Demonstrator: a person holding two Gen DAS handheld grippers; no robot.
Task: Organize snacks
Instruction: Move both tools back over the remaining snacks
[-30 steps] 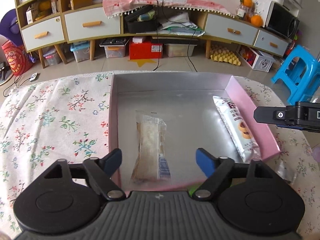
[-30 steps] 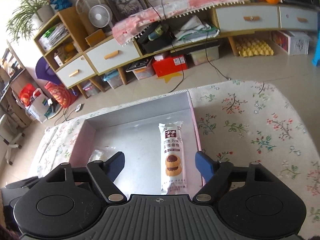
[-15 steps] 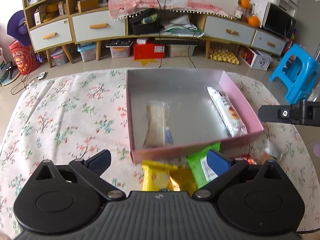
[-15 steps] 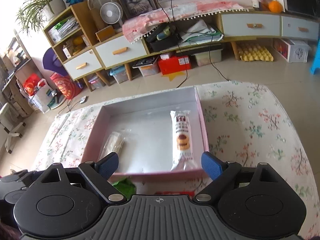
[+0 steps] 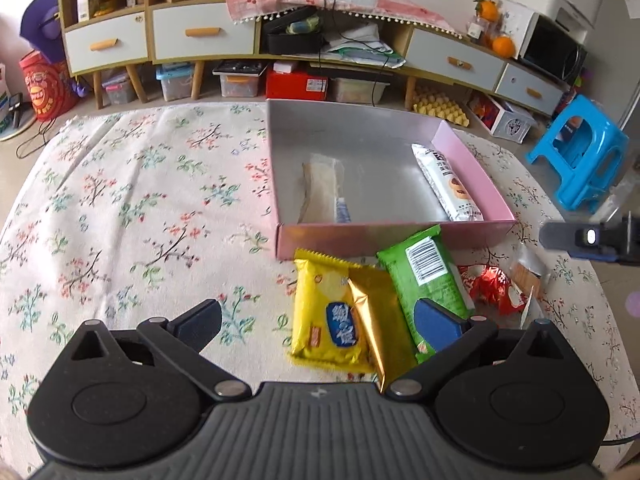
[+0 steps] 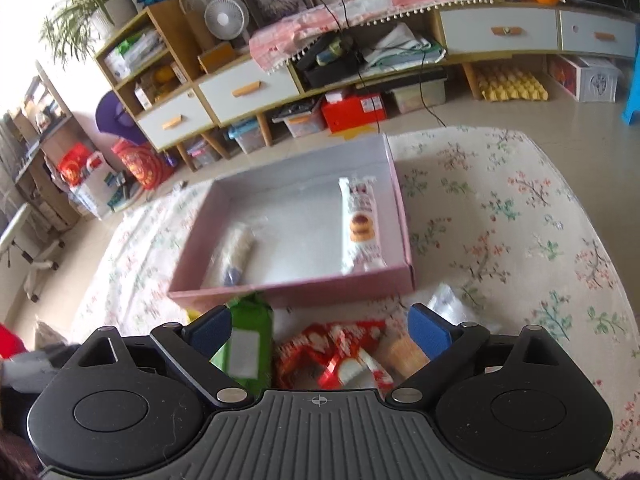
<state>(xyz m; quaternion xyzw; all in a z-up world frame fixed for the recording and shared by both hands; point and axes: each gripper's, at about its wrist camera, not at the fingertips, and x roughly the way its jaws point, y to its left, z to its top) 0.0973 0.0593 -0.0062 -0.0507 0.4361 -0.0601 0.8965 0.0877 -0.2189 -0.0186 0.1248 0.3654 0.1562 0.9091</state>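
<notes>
Floral-cloth table [image 5: 120, 208], pink box [image 5: 472, 160], cabinets behind. Yellow packet [image 5: 328, 320] only in left view. Left gripper [image 5: 320, 320] fingers wide apart, empty; right gripper [image 6: 320, 326] fingers opening, empty.

Blue stool [image 5: 580, 162], desk fan [image 6: 226, 20] — floral cloth [image 5: 120, 208]

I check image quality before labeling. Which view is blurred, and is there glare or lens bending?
Right wrist view: motion blur smears the green pack and red pack. Left wrist view: sharper; barcode readable on the green pack. Both: fisheye bends the cabinet; soft sheen inside the box.
</notes>
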